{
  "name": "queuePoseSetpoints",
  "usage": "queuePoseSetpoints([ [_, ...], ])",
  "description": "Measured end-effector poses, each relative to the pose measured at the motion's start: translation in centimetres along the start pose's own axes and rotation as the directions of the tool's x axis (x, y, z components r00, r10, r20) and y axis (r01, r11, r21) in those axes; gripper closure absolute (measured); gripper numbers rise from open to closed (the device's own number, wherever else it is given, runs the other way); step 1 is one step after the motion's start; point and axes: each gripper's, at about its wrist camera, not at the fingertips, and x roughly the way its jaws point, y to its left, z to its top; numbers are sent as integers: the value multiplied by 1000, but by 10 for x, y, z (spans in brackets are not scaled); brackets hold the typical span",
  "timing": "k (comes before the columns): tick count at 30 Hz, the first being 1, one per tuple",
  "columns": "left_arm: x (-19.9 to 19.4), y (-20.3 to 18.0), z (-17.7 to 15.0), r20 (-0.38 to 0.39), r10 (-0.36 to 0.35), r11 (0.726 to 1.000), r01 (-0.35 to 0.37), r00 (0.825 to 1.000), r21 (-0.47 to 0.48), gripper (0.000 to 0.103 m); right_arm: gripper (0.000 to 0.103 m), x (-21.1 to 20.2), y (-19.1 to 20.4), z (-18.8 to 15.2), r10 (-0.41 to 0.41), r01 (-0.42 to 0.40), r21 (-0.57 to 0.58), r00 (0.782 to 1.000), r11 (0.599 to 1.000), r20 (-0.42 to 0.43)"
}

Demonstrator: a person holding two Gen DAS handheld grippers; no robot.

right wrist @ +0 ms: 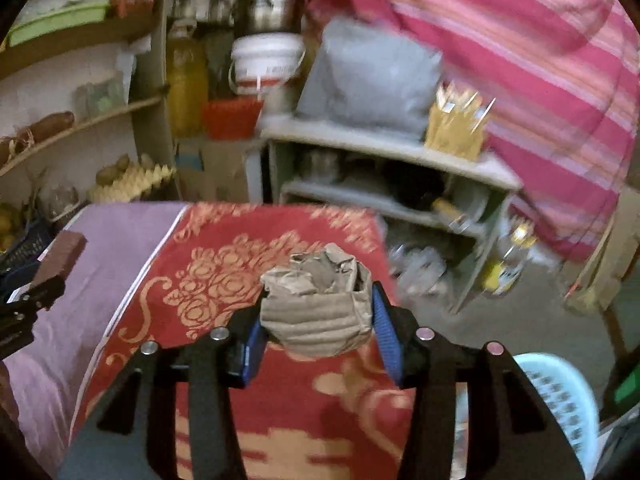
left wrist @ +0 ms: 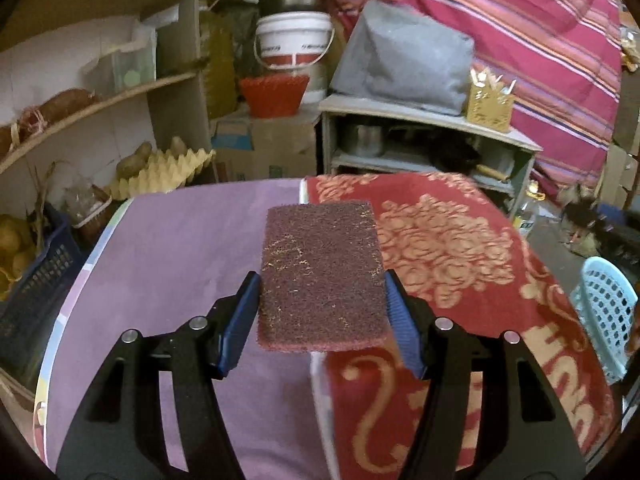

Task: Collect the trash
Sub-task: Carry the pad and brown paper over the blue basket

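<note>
My left gripper is shut on a flat maroon scouring pad, holding it level above the bed. Both blue pads press on the pad's long sides. My right gripper is shut on a crumpled ball of brown paper, lifted over the red floral blanket. In the right wrist view the left gripper with the scouring pad shows at the left edge. A light blue plastic basket stands on the floor at the lower right, also seen as the basket in the left wrist view.
A purple sheet covers the bed's left half. Behind it stand a grey low shelf with a grey bag and a gold holder, a white bucket, shelves with egg trays, and a striped pink curtain.
</note>
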Motion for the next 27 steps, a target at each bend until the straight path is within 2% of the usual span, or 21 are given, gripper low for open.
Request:
queuePoseSetpoints([
  [4,-23,-22,-3,29,-24,1000,23,999,16,42,56,-46,-24,-7,-18,16,27,999,999,49],
  [9,-42,-51,-10,49,-55,997,52,997,51,42,56,-81,-52,-26,-66,63,45,996,997,58],
  [18,-47,-94,-26,50,-105,993,101,993,62,42,56,-98,-96,-57,-131,129,82,991,988,28],
  [27,-37,-124,-27,45,-129,990,125,991,68,42,56,-99,-127,-74,-155,154,109,988,982,0],
])
